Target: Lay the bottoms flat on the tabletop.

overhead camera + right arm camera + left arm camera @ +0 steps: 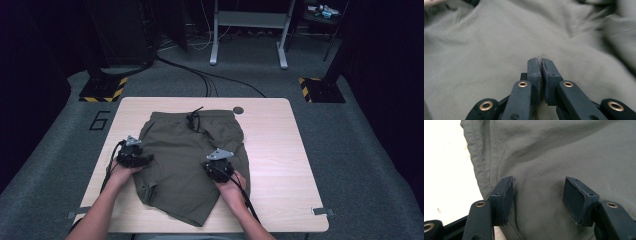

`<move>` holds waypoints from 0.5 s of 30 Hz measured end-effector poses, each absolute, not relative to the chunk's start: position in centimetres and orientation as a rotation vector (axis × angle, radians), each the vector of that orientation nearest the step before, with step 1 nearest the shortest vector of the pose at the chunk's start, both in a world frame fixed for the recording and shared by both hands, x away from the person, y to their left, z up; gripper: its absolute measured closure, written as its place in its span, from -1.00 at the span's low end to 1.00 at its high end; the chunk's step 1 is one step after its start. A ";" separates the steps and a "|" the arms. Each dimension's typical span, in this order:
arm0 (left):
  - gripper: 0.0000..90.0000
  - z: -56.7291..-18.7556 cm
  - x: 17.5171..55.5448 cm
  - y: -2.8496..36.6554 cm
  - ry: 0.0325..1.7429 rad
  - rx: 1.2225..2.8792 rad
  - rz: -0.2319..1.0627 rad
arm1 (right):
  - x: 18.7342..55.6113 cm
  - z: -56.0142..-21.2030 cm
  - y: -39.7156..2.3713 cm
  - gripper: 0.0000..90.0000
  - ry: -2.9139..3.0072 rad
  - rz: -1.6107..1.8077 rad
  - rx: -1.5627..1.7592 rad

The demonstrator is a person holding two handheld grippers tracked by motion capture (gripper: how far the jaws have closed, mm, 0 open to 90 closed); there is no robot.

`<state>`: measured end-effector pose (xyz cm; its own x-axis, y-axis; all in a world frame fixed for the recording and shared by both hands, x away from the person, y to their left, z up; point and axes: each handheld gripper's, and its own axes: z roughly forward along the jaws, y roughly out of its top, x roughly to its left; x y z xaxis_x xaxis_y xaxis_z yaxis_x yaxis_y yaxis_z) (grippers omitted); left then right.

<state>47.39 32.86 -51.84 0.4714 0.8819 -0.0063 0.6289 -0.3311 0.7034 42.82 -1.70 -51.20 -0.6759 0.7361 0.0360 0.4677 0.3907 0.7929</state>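
Olive-green shorts (192, 160) of thin, matte woven cloth lie spread and softly creased on a pale wood-grain table (280, 165), waistband and dark drawstring (194, 120) at the far side from both tools. The left gripper (141, 159) sits at the garment's stitched side seam, with bare table just outside that hem; in the left gripper view its dark, blocky pads (507, 197) stand apart over the fabric, released, gripping nothing. The right gripper (216, 167) rests on the cloth toward the shorts' other edge, and its jaws are clenched together, a small pucker of fabric rising at their tips. Wide bare tabletop lies beyond the right gripper. Both forearms reach in from the near edge, hands wrapped around the tool bodies.
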 end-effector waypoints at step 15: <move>-0.11 -51.8 47.7 33.0 1.262 2.079 0.519 | 42.1 -48.1 -9.3 0.89 2.183 1.154 1.141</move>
